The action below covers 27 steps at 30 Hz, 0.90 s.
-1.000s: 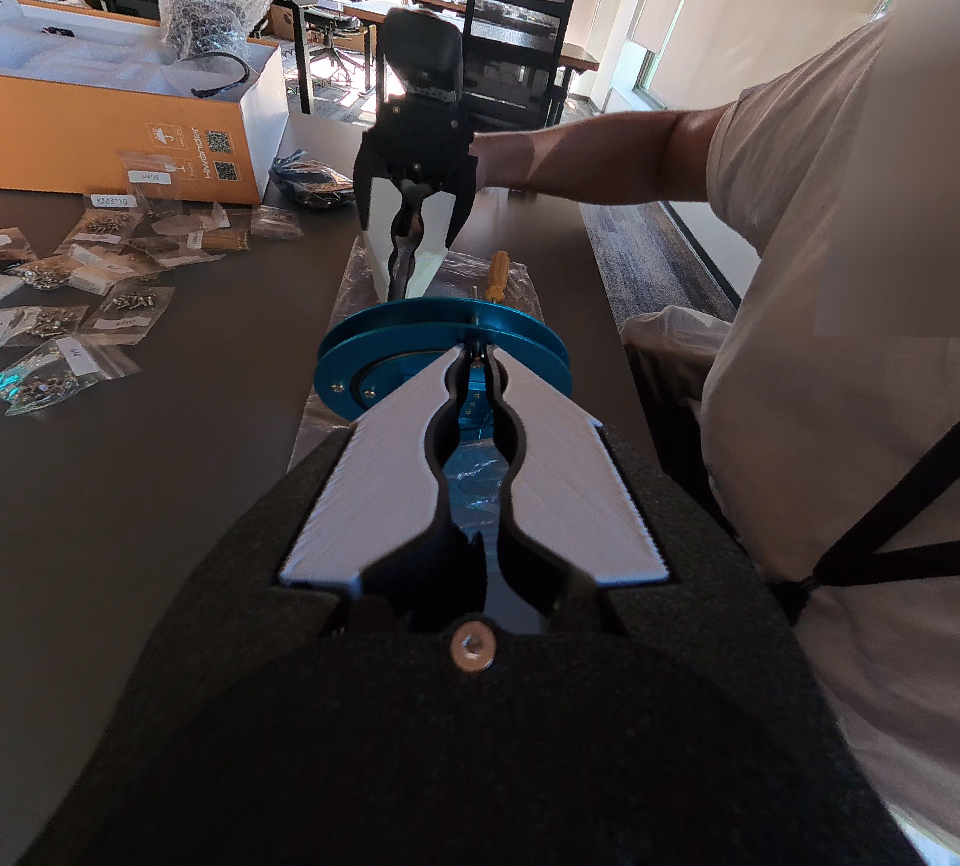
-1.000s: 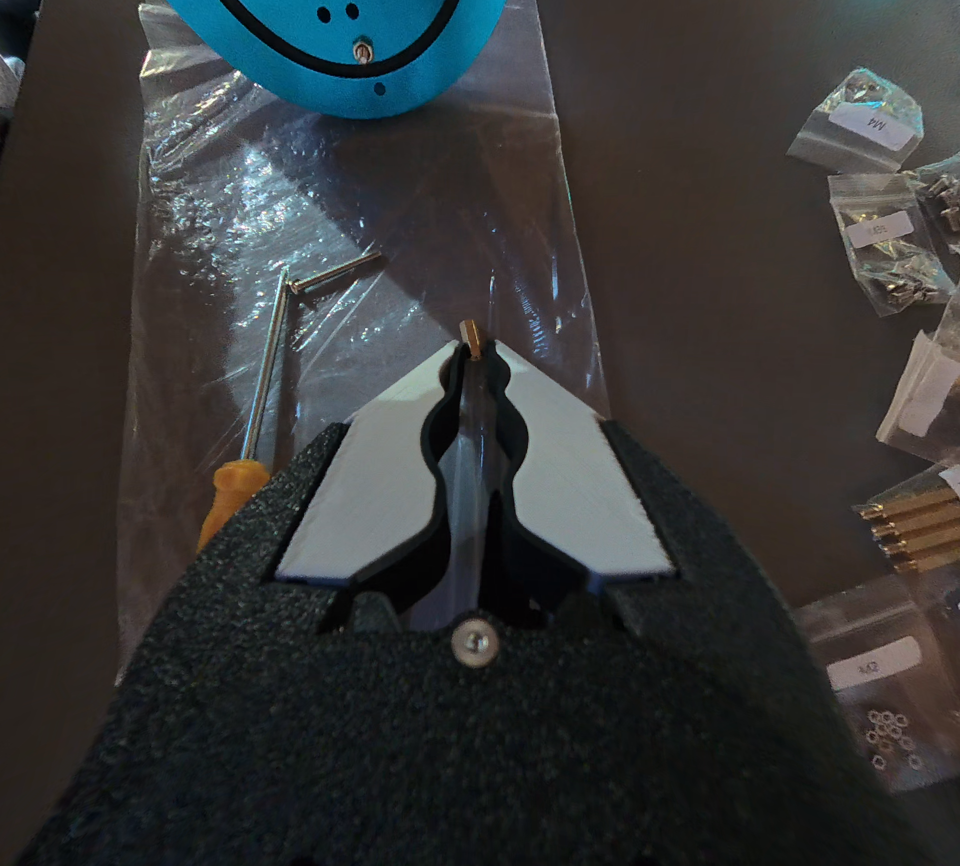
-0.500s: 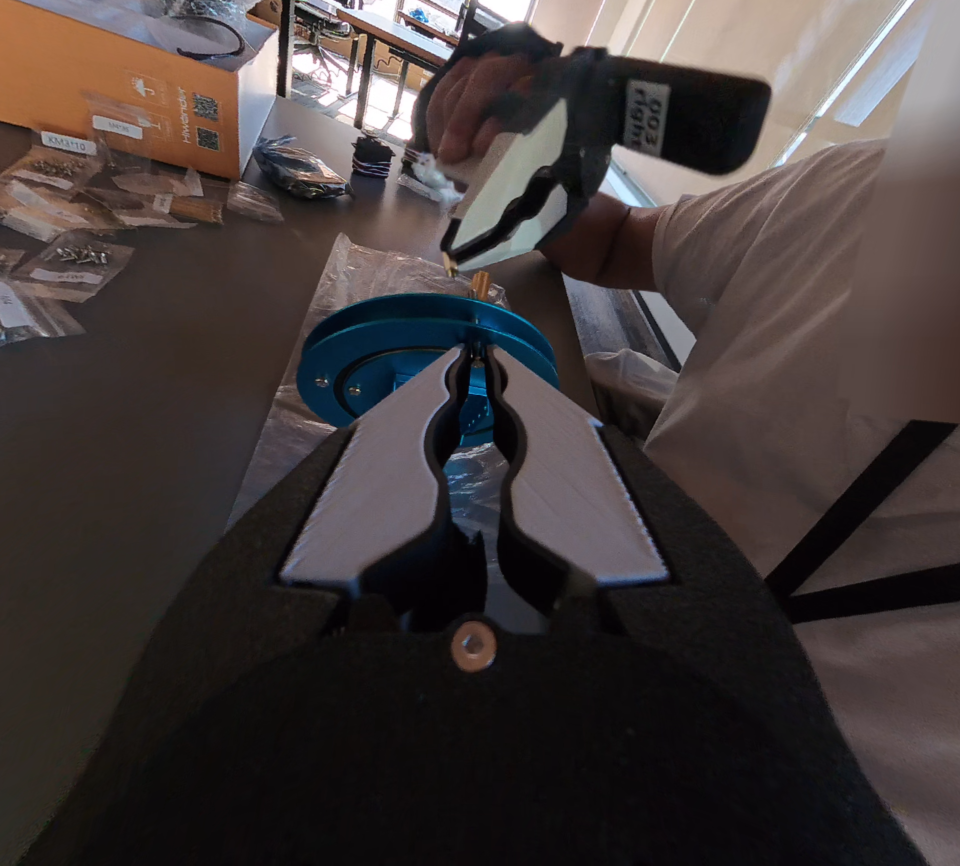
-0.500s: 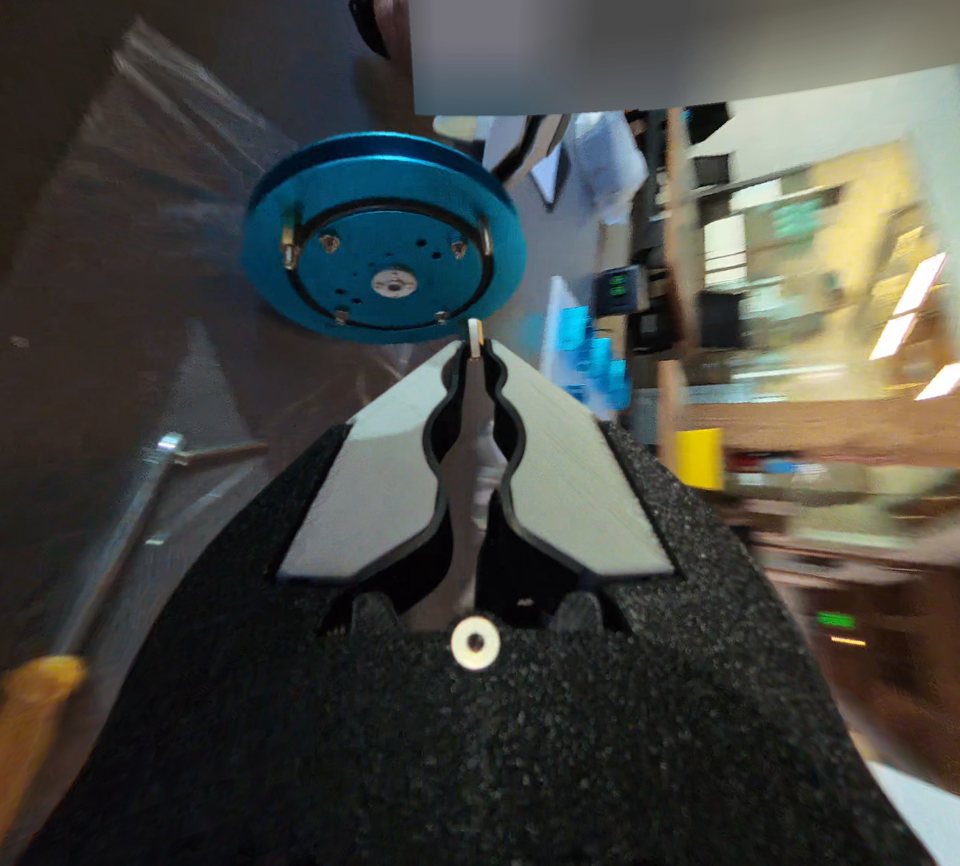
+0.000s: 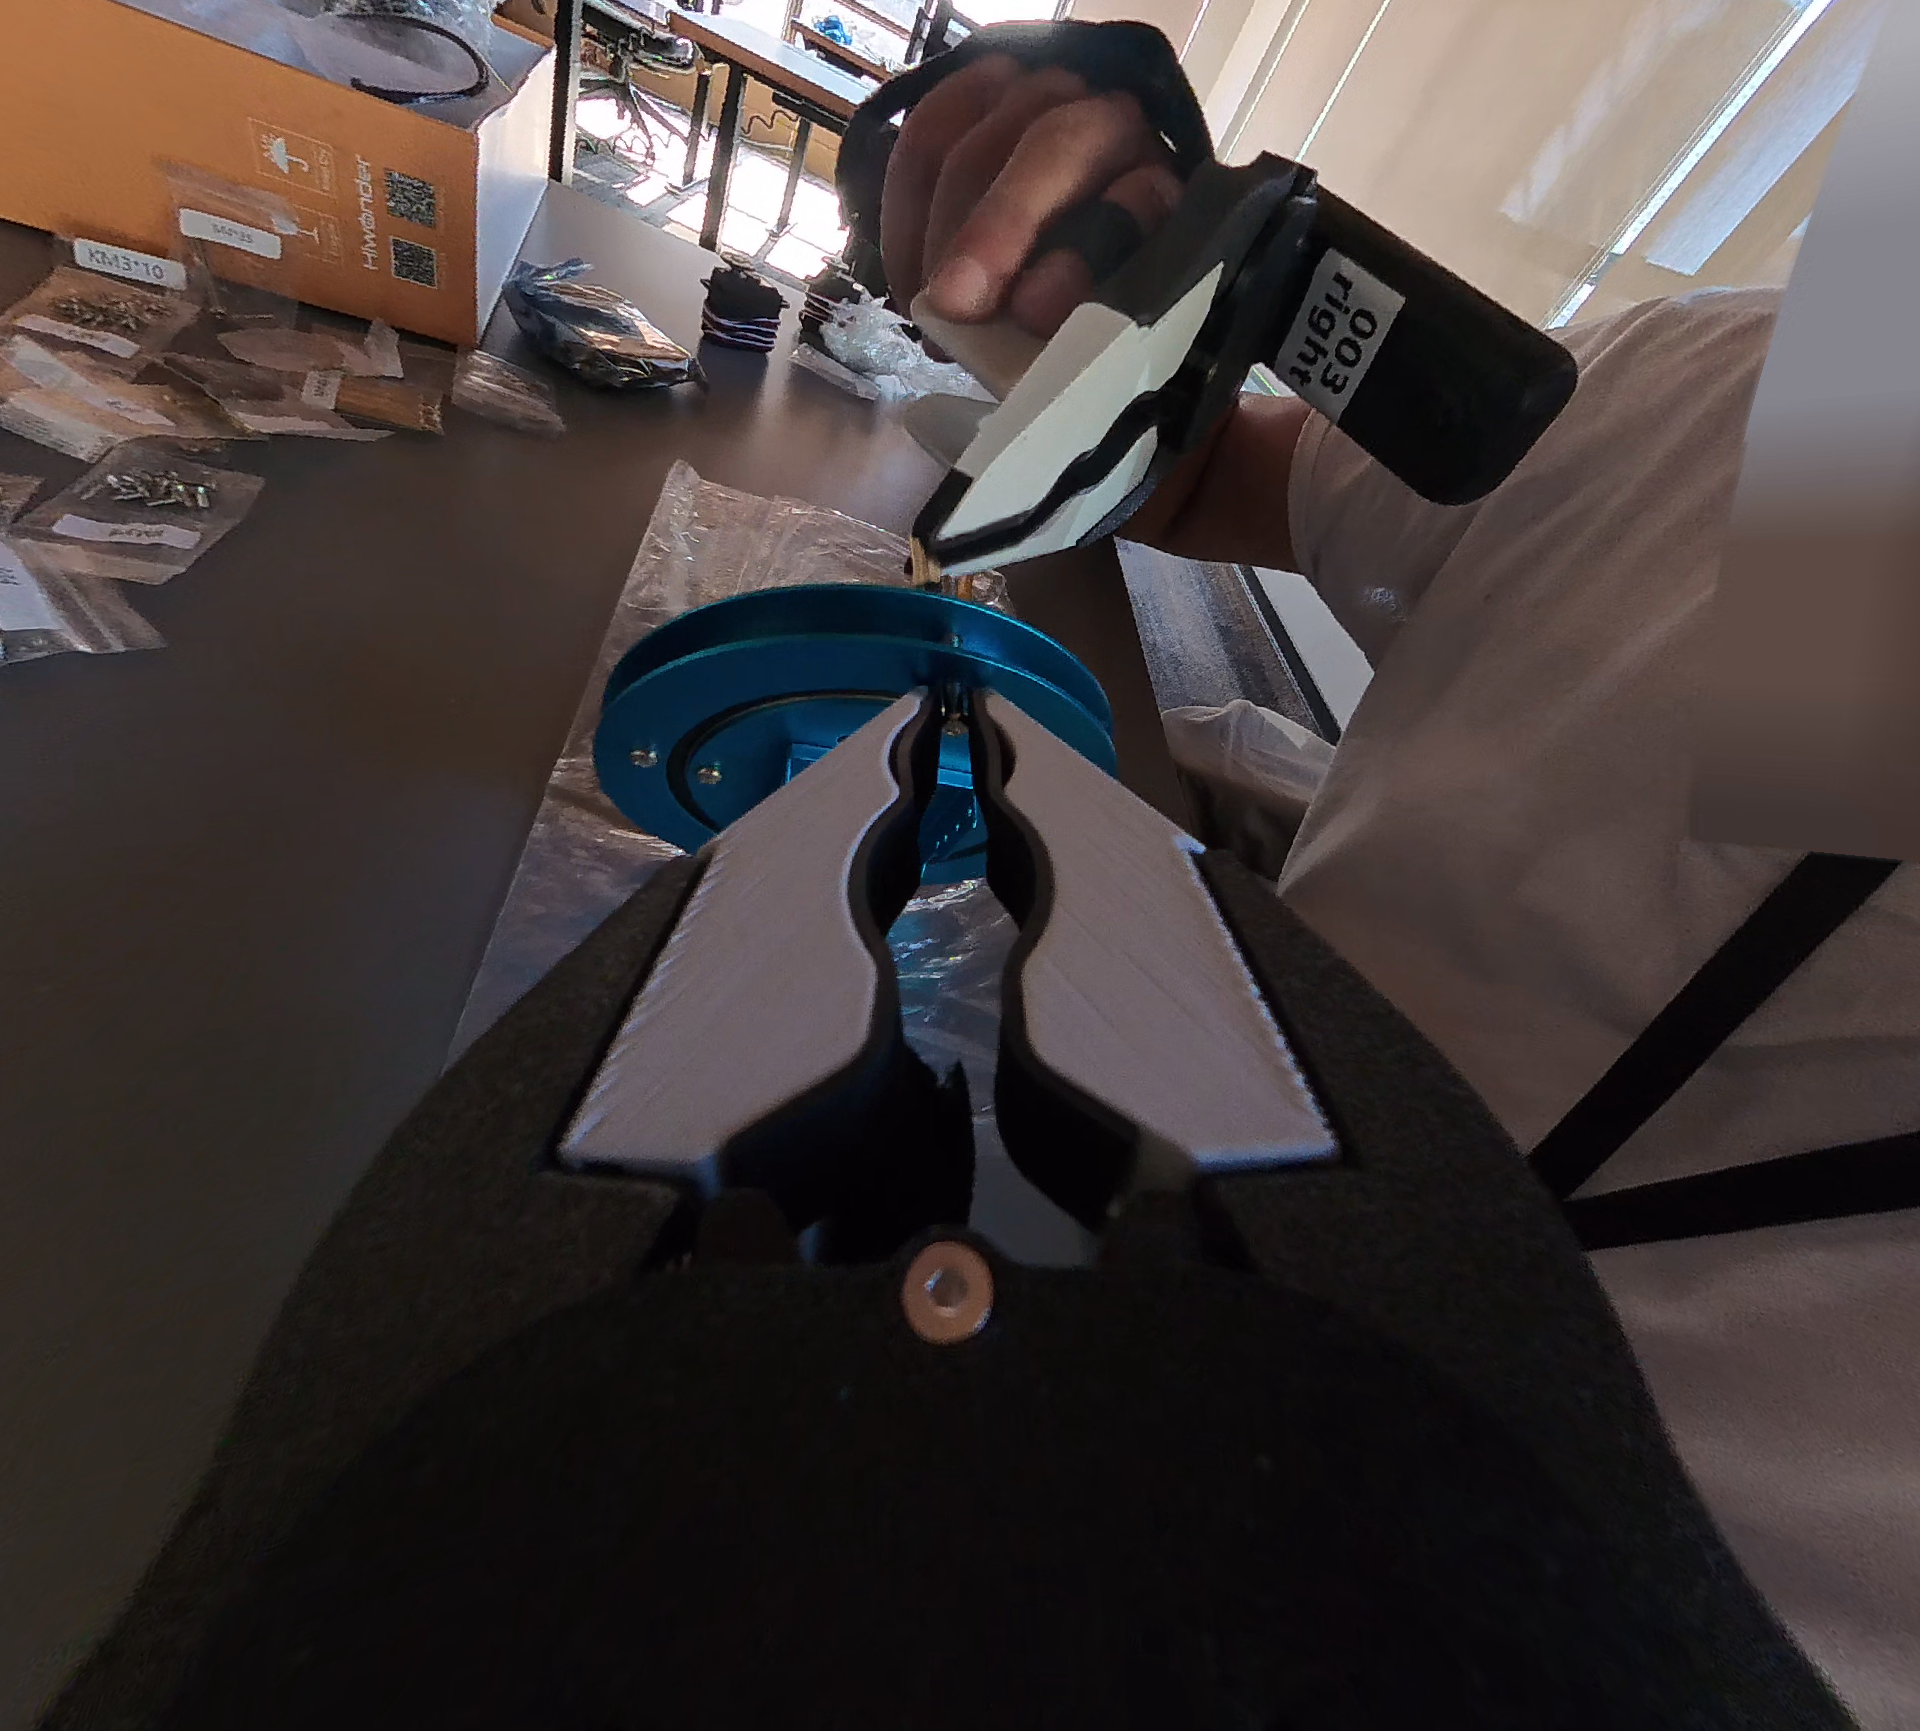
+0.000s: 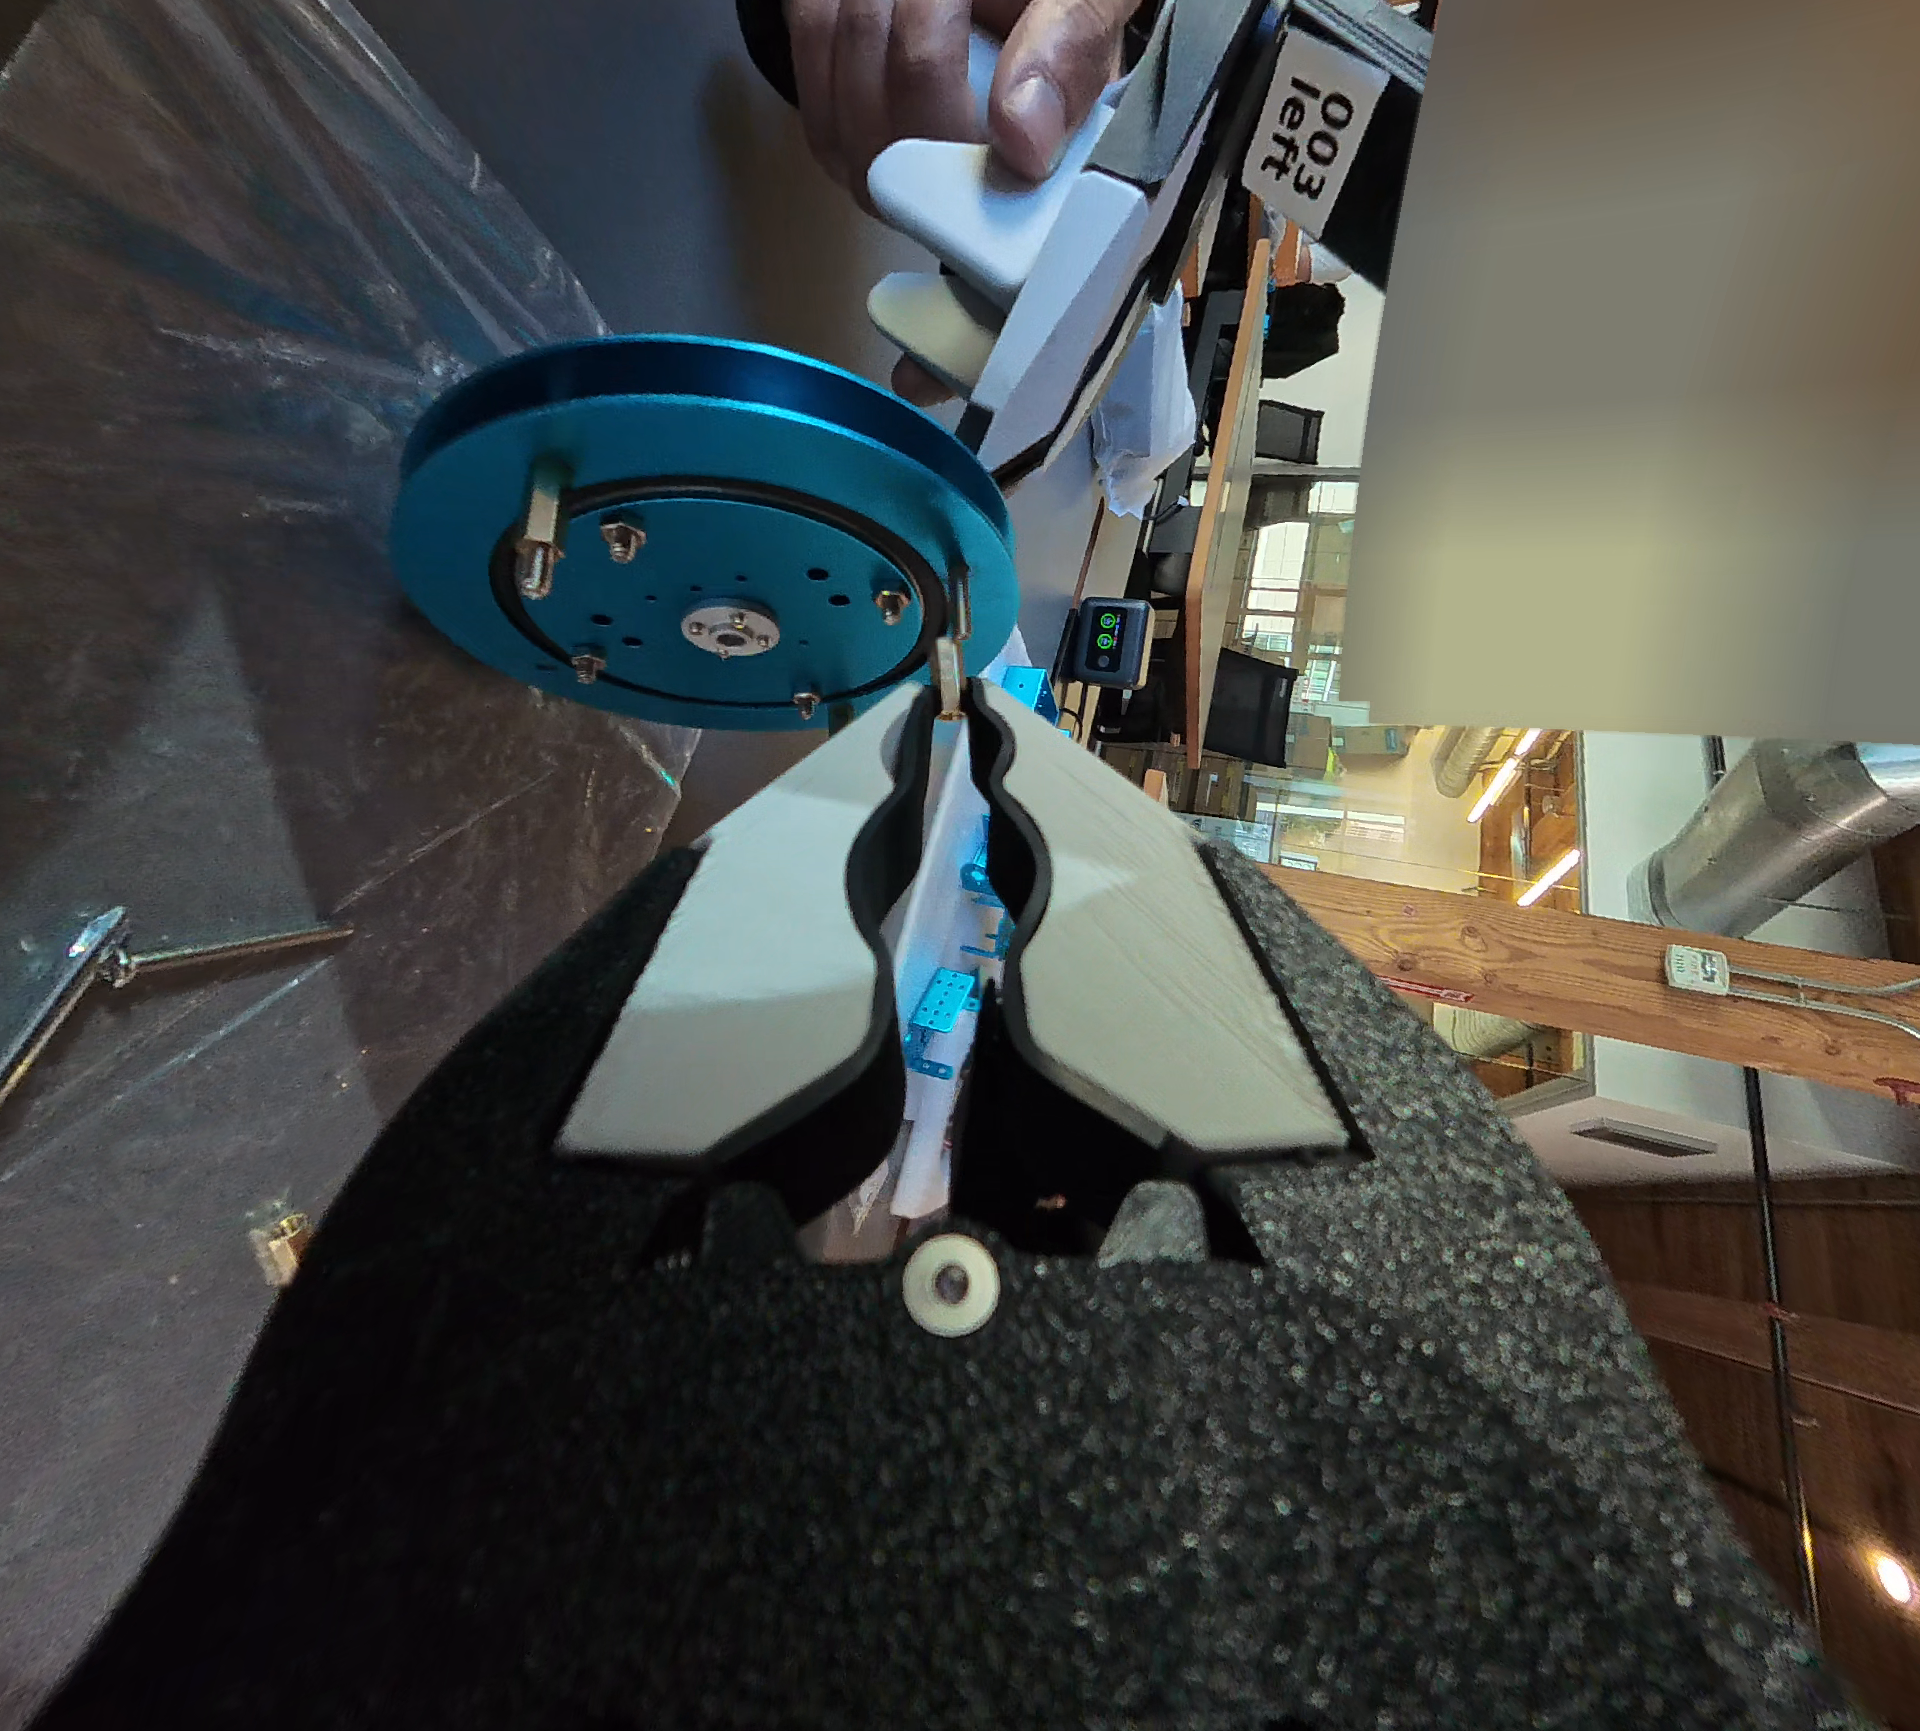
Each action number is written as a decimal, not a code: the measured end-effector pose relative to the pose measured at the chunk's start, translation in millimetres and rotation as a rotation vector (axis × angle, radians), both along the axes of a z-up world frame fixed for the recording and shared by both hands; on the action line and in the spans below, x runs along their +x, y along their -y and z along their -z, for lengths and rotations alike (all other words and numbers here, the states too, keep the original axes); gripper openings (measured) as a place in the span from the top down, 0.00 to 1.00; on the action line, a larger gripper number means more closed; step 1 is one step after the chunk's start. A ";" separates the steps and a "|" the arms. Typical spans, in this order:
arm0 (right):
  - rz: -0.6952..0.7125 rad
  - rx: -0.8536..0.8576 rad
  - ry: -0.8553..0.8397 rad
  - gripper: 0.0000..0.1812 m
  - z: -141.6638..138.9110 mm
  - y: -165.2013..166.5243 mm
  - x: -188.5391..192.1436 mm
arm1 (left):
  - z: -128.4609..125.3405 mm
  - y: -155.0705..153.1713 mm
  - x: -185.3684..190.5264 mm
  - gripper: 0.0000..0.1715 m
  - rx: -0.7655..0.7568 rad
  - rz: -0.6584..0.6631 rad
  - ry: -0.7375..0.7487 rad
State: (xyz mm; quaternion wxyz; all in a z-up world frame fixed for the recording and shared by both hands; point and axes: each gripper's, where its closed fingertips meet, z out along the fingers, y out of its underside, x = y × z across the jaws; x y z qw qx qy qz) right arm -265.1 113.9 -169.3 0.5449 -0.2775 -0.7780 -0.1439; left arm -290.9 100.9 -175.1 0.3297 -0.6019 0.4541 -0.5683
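**Both grippers closed: blue disc in your left, brass standoff in your right**

Your left gripper (image 5: 948, 713) is clamped on the rim of the blue disc (image 5: 790, 642), holding it clear of the clear plastic sheet (image 5: 727, 518) that lies on the dark table (image 5: 260, 850). In the right wrist view the disc (image 6: 665, 476) is tilted so its flat face turns toward your right gripper, and your left gripper (image 6: 987, 460) reaches its rim from behind.

Your right gripper (image 6: 948, 713) is pinched on a small brass standoff (image 6: 950, 663), whose tip stands just at the disc's face, next to a thin post near the black ring (image 6: 727, 492). A second brass standoff (image 6: 540, 543) already stands upright on the far side of that face. In the left wrist view your right gripper (image 5: 935, 554) comes down at a slant onto the disc's top edge.

A long metal screw (image 6: 223, 949) and a loose brass piece (image 6: 281, 1245) lie on the sheet. Small bags of hardware (image 5: 135, 507) and an orange box (image 5: 208, 164) sit on the table well apart from the disc.
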 end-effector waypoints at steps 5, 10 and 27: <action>-0.003 -0.009 -0.005 0.97 -0.4 1.3 0.7 | 0.1 -1.8 -0.4 0.98 0.009 -0.009 -0.003; -0.001 -0.003 -0.013 0.97 -4.0 2.3 -0.5 | 0.1 -1.4 -0.4 0.98 0.008 -0.005 -0.002; 0.132 -0.206 0.039 0.97 -1.5 9.3 -1.4 | -0.2 -0.6 -0.3 0.98 0.035 -0.018 -0.016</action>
